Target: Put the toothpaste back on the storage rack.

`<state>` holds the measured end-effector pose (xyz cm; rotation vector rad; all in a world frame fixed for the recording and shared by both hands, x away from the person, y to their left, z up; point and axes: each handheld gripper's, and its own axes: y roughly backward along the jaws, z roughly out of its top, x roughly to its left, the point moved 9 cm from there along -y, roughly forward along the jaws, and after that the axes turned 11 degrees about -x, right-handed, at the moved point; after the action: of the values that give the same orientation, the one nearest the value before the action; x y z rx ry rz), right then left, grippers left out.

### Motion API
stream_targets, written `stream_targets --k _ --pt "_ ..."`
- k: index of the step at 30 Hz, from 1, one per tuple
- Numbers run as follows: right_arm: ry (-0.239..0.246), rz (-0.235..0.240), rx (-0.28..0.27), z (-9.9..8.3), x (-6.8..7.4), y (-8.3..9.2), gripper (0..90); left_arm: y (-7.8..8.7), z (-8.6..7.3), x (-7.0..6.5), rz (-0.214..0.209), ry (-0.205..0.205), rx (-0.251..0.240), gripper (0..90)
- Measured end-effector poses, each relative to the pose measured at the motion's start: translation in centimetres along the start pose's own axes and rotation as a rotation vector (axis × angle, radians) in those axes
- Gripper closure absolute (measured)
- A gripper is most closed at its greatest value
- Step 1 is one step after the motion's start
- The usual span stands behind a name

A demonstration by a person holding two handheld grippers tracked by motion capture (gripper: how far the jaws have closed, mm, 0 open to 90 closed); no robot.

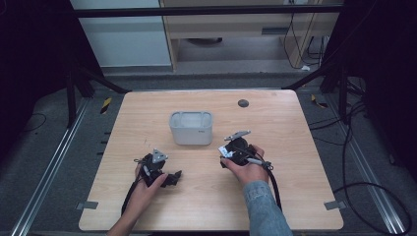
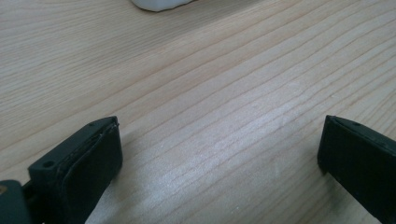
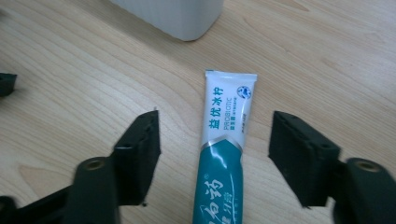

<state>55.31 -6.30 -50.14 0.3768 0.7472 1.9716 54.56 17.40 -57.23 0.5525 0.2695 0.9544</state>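
Two grippers are what I have at the wooden table point(image 1: 206, 196), one in each hand, and I take them from left to right as the high view lays them out.

On the left, my left gripper point(image 1: 173, 178) lies low over the near part of the table, its black body wrapped by the left hand point(image 1: 147, 184), a grey three-cornered plate point(image 1: 158, 156) on top. In the left gripper view its jaws stand wide apart with nothing but bare wood grain between them, and the pale bottom edge of the bin point(image 2: 161, 4) shows at the top of that view, well ahead of the tips.

In the middle of the table stands that grey bin point(image 1: 191, 128), a rounded rectangular container, upright and open at the top, apart from both grippers.

On the right, my right gripper point(image 1: 227, 150) sits just to the right of the bin's near corner, held by the right hand point(image 1: 248, 169) with a denim sleeve point(image 1: 265, 209) behind it. In the right gripper view its jaws are partly open, about halfway, and the toothpaste tube point(image 3: 224, 149) runs up between them: teal toward the camera, white with printed lettering toward its flat crimped end, which points at the bin point(image 3: 173, 16). A clear gap shows on either side of the tube, so the pads point(image 3: 140, 154) are not pressing on it. I cannot tell whether the tube rests on the wood or is carried lower down.
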Motion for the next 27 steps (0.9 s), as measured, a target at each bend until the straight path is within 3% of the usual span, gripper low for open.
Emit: stream_targets --k 16,19,27 --pt "0.002 0.012 0.117 0.1 -0.2 -1.7 59.0 0.0 0.0 0.1 0.008 0.008 -0.003 0.0" --pt "-0.011 0.008 0.138 -0.2 -0.2 -2.0 56.5 0.1 -0.1 0.0 0.009 0.009 -0.002 0.0" --pt "-0.002 0.008 0.166 -0.6 0.1 -3.1 38.8 0.1 -0.1 0.0 0.009 0.009 -0.003 0.0"
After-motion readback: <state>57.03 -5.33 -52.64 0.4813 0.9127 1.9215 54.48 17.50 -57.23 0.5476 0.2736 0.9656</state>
